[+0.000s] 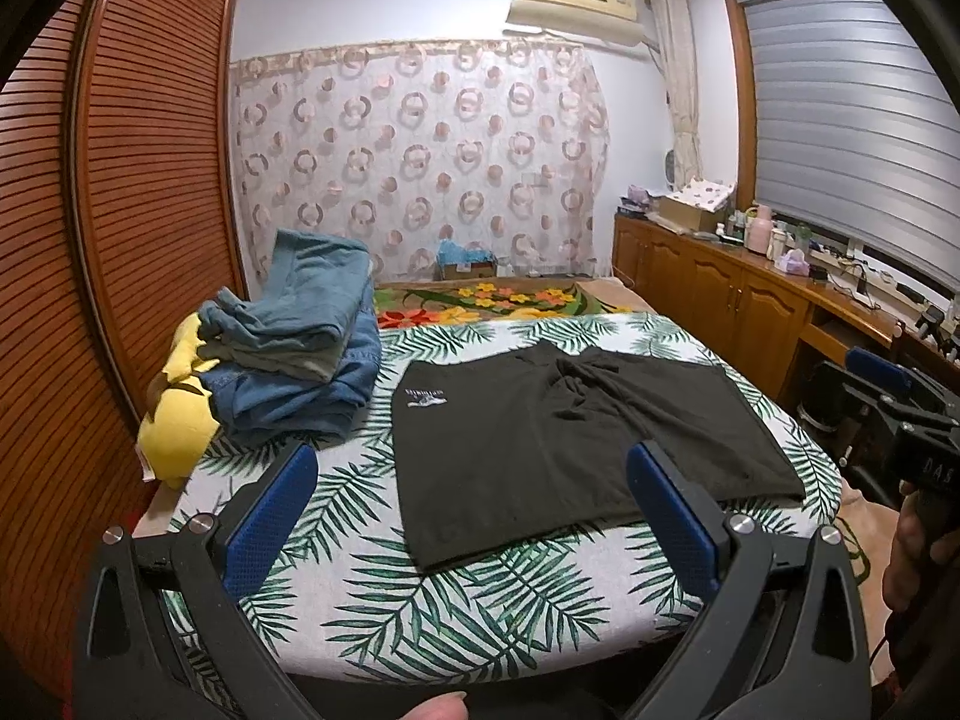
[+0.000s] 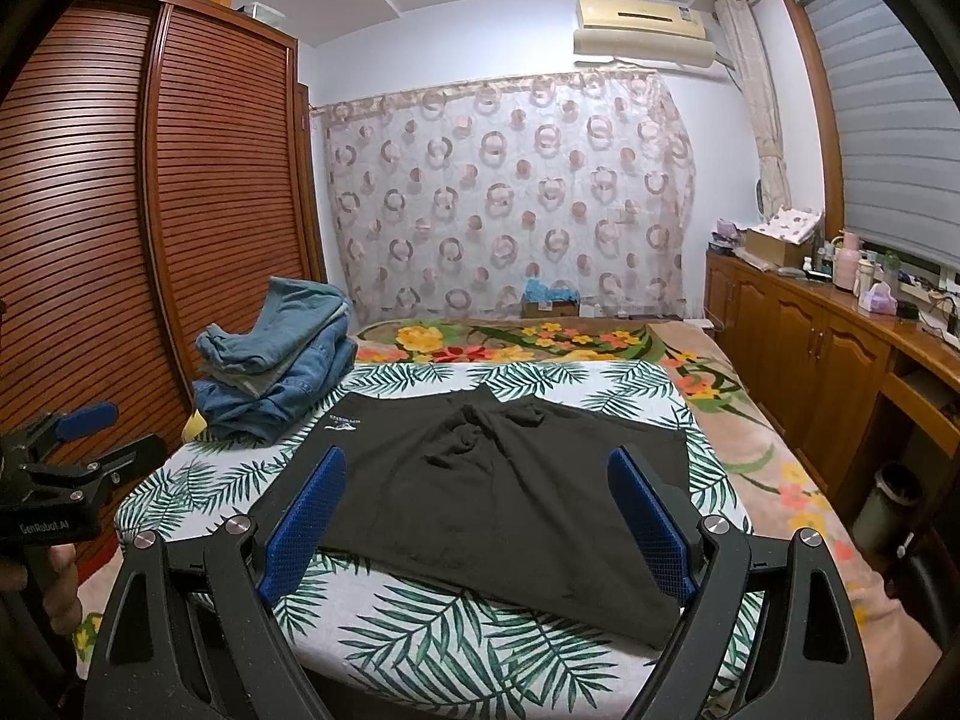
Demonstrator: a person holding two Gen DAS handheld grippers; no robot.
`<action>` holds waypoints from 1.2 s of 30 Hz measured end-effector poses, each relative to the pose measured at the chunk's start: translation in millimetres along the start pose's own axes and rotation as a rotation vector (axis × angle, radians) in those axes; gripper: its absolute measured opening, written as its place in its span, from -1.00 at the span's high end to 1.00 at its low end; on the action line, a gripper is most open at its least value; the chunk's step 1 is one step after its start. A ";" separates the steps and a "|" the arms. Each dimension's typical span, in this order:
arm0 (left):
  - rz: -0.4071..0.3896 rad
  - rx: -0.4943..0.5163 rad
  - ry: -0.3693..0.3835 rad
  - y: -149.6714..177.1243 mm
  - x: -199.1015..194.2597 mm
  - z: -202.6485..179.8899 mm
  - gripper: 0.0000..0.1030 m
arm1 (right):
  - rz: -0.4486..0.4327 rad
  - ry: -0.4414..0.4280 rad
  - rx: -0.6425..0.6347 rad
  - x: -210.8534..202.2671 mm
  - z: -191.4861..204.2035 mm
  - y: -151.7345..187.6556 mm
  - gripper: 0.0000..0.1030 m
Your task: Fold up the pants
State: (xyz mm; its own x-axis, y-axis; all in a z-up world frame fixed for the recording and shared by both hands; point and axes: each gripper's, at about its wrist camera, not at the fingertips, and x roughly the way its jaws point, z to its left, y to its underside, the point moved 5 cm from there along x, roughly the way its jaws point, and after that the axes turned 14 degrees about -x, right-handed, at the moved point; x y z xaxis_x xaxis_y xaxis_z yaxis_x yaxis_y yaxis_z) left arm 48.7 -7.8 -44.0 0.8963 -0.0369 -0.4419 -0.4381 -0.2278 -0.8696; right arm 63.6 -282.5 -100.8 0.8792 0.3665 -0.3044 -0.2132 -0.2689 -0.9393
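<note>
A pair of black shorts (image 1: 558, 444) lies spread flat on a leaf-print board (image 1: 468, 606), with a small white logo at its far left and a wrinkled crotch in the middle; it also shows in the right wrist view (image 2: 498, 492). My left gripper (image 1: 471, 480) is open and empty, held above the near edge of the shorts. My right gripper (image 2: 477, 486) is open and empty, also held back above the near edge. Each gripper shows at the side of the other's view: the right gripper (image 1: 888, 408) and the left gripper (image 2: 90, 438).
A stack of folded jeans and blue clothes (image 1: 300, 342) over a yellow garment (image 1: 177, 414) sits on the board's far left. The leaf-print board (image 2: 468, 648) rests on a floral bed (image 2: 540, 339). A slatted wardrobe (image 1: 120, 210) stands left, a wooden cabinet (image 1: 732, 288) right.
</note>
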 end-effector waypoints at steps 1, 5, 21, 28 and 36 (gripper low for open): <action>0.010 0.004 0.007 1.5 2.5 -0.3 -1.00 | 0.003 0.003 0.000 1.4 -0.4 1.3 -0.75; 0.048 0.021 0.021 6.0 16.2 -1.0 -1.00 | 0.026 0.016 -0.010 6.9 -3.2 4.7 -0.75; 0.127 0.013 0.033 21.1 60.7 13.2 -1.00 | 0.129 0.070 -0.011 40.2 -22.4 3.0 -0.75; 0.193 -0.016 0.060 36.0 82.8 22.9 -1.00 | 0.186 0.064 -0.018 60.5 -26.6 3.0 -0.75; 0.275 -0.032 0.022 56.1 110.3 34.4 -1.00 | 0.294 0.039 -0.019 76.2 -37.4 -2.5 -0.74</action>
State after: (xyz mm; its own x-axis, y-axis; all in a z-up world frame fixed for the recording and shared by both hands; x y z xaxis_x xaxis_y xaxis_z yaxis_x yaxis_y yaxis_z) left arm 120.6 8.8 -149.1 0.7454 -0.1223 -0.6553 -0.6631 -0.2371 -0.7100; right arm 147.0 -287.2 -115.7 0.7968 0.2362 -0.5562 -0.4531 -0.3754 -0.8086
